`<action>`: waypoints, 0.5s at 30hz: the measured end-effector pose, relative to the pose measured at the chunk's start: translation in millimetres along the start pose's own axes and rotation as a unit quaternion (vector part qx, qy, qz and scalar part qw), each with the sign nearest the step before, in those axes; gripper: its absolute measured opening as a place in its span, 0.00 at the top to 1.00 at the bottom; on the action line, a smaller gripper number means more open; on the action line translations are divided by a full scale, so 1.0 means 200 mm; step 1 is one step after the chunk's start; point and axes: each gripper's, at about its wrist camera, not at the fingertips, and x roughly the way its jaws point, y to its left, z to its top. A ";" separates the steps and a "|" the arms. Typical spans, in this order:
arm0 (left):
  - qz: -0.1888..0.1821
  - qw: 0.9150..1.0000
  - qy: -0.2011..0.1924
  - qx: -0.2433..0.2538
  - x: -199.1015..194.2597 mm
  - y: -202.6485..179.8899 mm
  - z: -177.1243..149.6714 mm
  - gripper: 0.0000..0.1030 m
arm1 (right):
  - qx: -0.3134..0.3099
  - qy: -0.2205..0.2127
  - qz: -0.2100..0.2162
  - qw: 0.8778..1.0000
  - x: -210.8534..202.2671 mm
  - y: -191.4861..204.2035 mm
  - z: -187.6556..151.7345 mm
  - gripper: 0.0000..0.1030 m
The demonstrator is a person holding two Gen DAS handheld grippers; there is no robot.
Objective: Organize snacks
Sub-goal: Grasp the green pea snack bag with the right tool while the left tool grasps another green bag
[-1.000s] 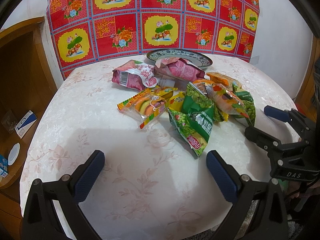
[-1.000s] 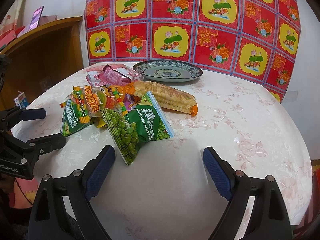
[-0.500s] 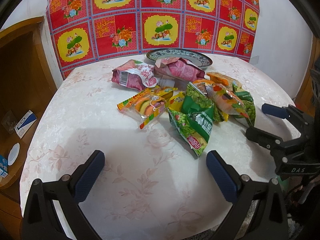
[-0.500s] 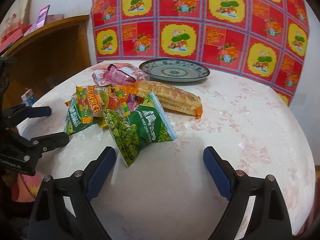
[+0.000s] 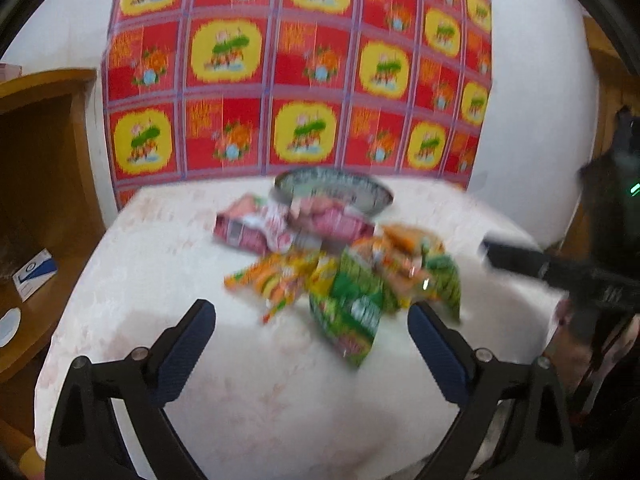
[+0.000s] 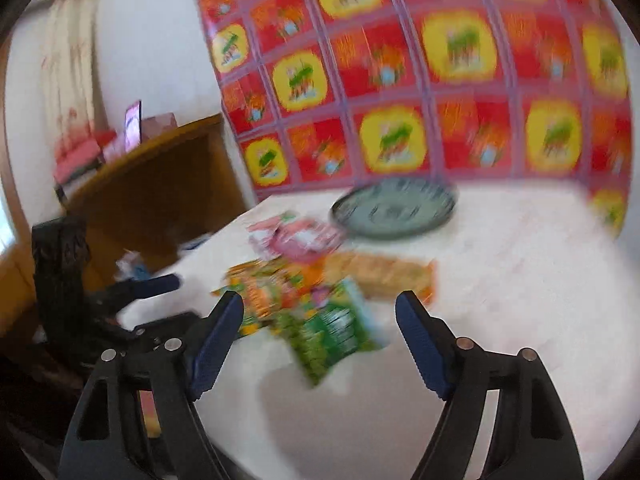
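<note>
on the white bench a blurred heap of snack packets lies mid-surface, just in front of a patterned plate. left claw hangs wide open and empty, short of the heap. right claw gapes too, holding nothing, a green packet showing between its fingers.

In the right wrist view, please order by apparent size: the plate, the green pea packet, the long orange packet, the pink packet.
1. Plate.
2-3. Green pea packet and long orange packet: alike; the green one lies nearer the camera, so unsure.
4. Pink packet.
Motion blur softens all edges.
</note>
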 end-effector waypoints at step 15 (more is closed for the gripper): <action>-0.023 0.996 0.084 -0.004 0.24 -0.04 -0.05 0.27 | -0.106 0.030 -0.043 0.993 0.12 0.11 -0.13 0.63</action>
